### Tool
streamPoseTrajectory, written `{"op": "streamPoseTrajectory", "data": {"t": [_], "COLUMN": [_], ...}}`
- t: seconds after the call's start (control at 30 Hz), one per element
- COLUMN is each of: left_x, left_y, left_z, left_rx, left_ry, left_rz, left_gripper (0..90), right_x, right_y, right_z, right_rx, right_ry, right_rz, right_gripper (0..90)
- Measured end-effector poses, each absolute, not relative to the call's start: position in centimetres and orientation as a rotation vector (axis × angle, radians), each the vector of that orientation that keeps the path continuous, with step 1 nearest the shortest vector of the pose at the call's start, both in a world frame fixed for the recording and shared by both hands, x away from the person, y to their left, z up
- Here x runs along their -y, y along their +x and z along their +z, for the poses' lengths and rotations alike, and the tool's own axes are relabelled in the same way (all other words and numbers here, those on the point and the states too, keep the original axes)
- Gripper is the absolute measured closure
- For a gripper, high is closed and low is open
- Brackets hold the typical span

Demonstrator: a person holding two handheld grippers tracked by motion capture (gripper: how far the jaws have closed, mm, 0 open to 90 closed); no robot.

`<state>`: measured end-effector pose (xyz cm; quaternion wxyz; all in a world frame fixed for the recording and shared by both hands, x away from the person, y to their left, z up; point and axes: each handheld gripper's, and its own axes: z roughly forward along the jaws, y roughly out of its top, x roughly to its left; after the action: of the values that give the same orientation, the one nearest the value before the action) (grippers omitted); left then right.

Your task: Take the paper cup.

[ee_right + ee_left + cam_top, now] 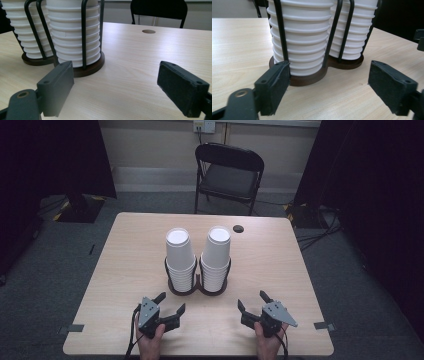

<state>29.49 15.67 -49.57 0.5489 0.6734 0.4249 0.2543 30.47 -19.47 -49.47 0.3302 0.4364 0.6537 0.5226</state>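
Two tall stacks of white paper cups stand upside down in a double wire holder with a dark round base [197, 287] at the table's middle. The left stack [179, 257] and the right stack [216, 255] rise side by side. My left gripper [170, 304] rests near the front edge, just below the left stack, open and holding nothing. My right gripper [254, 301] sits at the front right, also open. In the left gripper view the left stack [300, 35] stands close ahead of my gripper [329, 82]. In the right gripper view the right stack [72, 32] is ahead to the left of my gripper [116, 85].
The wooden table [125, 260] has a round cable hole [238, 228] near its far edge. A black folding chair [227, 175] stands beyond the table. Tape marks sit at the front corners [325, 325]. Dark curtains hang on both sides.
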Motion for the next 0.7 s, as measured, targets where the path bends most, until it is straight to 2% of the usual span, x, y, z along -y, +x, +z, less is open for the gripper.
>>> {"op": "streamPoseTrajectory", "data": {"t": [0.2,0.27,0.4,0.53,0.7], "left_x": [-15.5,-15.7,-15.5,-15.4,-15.3], "left_y": [29.2,29.0,28.9,29.1,29.0], "left_z": [-49.1,-48.8,-48.5,-48.3,-47.6], "left_rx": [-1.018,-1.003,-0.995,-0.995,-0.979], "left_ry": [1.603,1.570,1.585,1.559,1.561], "left_rz": [0.623,0.568,0.593,0.522,0.519], "left_gripper": [19.0,19.3,19.8,20.8,20.9], "right_x": [19.4,19.2,19.3,19.3,19.2], "right_y": [30.3,30.1,30.1,30.1,29.9], "right_z": [-49.5,-49.5,-49.5,-49.5,-49.5], "right_rx": [-1.679,-1.667,-1.656,-1.656,-1.633], "right_ry": [1.153,1.141,1.145,1.151,1.148], "right_rz": [1.351,1.328,1.341,1.333,1.328], "right_gripper": [13.2,13.3,13.3,13.3,13.3]}}
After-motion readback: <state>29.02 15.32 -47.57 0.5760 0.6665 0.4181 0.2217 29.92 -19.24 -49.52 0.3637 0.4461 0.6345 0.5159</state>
